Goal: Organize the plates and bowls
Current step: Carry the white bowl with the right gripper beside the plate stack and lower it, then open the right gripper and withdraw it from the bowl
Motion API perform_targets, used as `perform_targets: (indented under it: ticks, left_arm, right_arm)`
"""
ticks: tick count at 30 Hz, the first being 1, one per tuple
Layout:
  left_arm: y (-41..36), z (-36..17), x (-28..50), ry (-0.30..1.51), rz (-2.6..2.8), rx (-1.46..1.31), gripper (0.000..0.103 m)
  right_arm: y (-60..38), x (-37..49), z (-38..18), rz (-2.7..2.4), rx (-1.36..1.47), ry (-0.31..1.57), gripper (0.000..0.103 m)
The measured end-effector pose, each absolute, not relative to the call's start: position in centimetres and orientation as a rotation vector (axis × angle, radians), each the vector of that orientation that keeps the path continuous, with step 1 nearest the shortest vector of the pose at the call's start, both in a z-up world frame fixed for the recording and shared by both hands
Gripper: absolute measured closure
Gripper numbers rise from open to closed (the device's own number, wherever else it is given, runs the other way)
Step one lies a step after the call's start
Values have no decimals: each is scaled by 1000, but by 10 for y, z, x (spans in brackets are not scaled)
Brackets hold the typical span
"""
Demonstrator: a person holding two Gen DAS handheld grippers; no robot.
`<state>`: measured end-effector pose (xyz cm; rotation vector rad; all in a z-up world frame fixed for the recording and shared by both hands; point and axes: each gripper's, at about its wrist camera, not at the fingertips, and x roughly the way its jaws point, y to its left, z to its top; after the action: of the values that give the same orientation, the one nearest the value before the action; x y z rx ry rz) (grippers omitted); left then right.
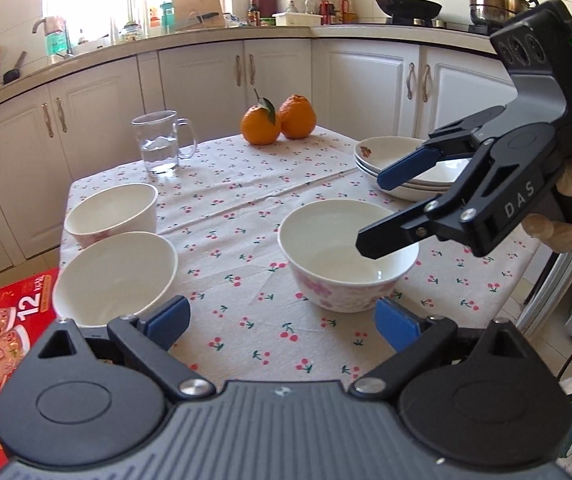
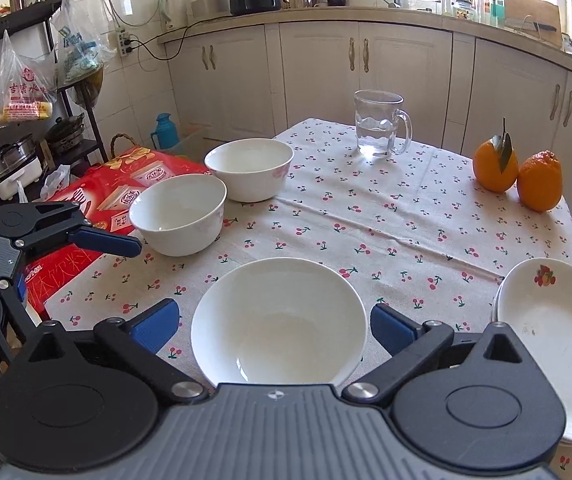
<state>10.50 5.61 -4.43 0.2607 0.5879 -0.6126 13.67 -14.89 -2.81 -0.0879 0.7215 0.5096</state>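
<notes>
Three white bowls stand on the cherry-print table. One bowl with pink flowers (image 1: pixel 347 254) (image 2: pixel 280 320) stands alone, between the open fingers of my right gripper (image 2: pixel 274 322), which hovers over it (image 1: pixel 381 208). Two more bowls (image 1: pixel 116 276) (image 1: pixel 112 210) stand side by side at the table's left edge; they also show in the right wrist view (image 2: pixel 178 214) (image 2: pixel 250 170). A stack of white plates with a fruit print (image 1: pixel 401 168) (image 2: pixel 553 340) sits at the right. My left gripper (image 1: pixel 282 326) is open and empty, low at the near edge.
A glass mug of water (image 1: pixel 160 142) (image 2: pixel 379 128) and two oranges (image 1: pixel 278 120) (image 2: pixel 517 174) stand at the far side. A red drink carton (image 1: pixel 2 320) (image 2: pixel 98 200) sits beside the table by the two bowls. Cabinets (image 1: pixel 206 80) surround the table.
</notes>
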Motion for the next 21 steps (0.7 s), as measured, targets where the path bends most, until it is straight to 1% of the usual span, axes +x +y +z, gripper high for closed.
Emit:
perform_targets:
  ticks: [12, 21]
  left_arm:
    - [98, -52, 105, 596, -428, 237, 4]
    - [120, -58, 128, 577, -360, 259, 4]
  right_arm:
    - [-109, 125, -12, 514, -200, 706, 0]
    - [-75, 150, -11, 544, -230, 723, 0]
